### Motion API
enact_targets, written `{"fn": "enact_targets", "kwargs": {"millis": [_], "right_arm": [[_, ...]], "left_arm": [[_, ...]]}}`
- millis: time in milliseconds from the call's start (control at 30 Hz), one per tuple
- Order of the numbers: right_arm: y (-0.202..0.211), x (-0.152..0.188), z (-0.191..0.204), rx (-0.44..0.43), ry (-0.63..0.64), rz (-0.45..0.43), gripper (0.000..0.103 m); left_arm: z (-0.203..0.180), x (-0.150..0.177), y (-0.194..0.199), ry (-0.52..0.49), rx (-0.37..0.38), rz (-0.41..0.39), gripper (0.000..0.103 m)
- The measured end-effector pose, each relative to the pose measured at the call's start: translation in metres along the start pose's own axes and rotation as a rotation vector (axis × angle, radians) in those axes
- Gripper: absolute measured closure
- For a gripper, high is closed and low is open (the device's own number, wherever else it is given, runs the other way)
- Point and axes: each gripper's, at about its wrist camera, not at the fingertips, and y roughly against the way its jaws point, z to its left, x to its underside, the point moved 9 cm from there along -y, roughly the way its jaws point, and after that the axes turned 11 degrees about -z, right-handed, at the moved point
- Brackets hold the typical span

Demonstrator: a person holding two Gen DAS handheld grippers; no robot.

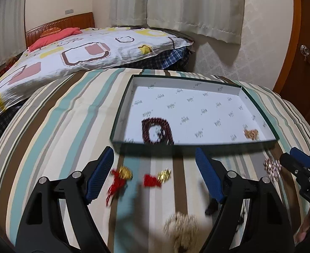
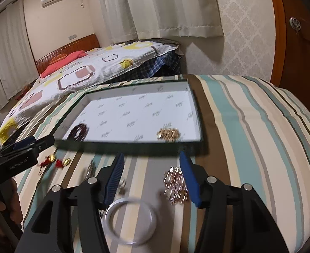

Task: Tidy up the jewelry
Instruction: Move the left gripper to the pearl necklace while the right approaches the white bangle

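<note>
- My left gripper (image 1: 155, 168): jaws wide apart, holding nothing; two red-and-gold charms (image 1: 121, 176) lie on the striped cover (image 1: 49, 147) below.
- My right gripper (image 2: 151, 176): jaws parted, empty; a sparkly brooch (image 2: 175, 186) lies beside one finger, a white bangle (image 2: 131, 221) nearer the camera.
- Box (image 1: 197, 142): ahead, containing a dark beaded bracelet (image 1: 157, 131) and gold chain (image 1: 251, 134).
- Risk, as I judge it: the soft cover may let small pieces slip from closing pads.

Striped teal-brown-cream cover (image 1: 55, 113); white printed box (image 1: 197, 105); dark-red bracelet (image 1: 157, 131).
</note>
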Motion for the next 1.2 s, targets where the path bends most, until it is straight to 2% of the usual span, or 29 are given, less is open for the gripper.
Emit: {"fn": "enact_targets", "kwargs": {"millis": [167,333,467,633,800,1133,1167,1200], "right_arm": [[0.013,0.021,0.008,-0.019,0.007,0.014,0.048],[0.023,0.035,0.017,-0.030,0.018,0.011,0.042],[0.024,0.045,0.021,-0.027,0.034,0.012,0.035],[0.018,0.058,0.024,-0.020,0.044,0.044,0.031],[0.009,0.067,0.025,-0.010,0.054,0.078,0.030],[0.002,0.074,0.027,0.003,0.090,0.095,0.029],[0.002,0.075,0.027,0.003,0.094,0.094,0.029],[0.002,0.075,0.027,-0.001,0.095,0.093,0.034]], "left_arm": [[0.006,0.016,0.027,0.001,-0.015,-0.009,0.025],[0.014,0.033,0.045,0.014,-0.026,-0.016,0.025],[0.019,0.046,0.052,0.021,-0.037,-0.014,0.025],[0.020,0.058,0.053,0.022,-0.042,-0.015,0.025],[0.019,0.062,0.052,0.021,-0.042,-0.014,0.020],[0.008,0.070,0.047,0.005,-0.028,0.004,0.020],[0.007,0.070,0.047,0.002,-0.027,0.005,0.020],[0.005,0.071,0.046,-0.001,-0.024,0.006,0.020]]}}
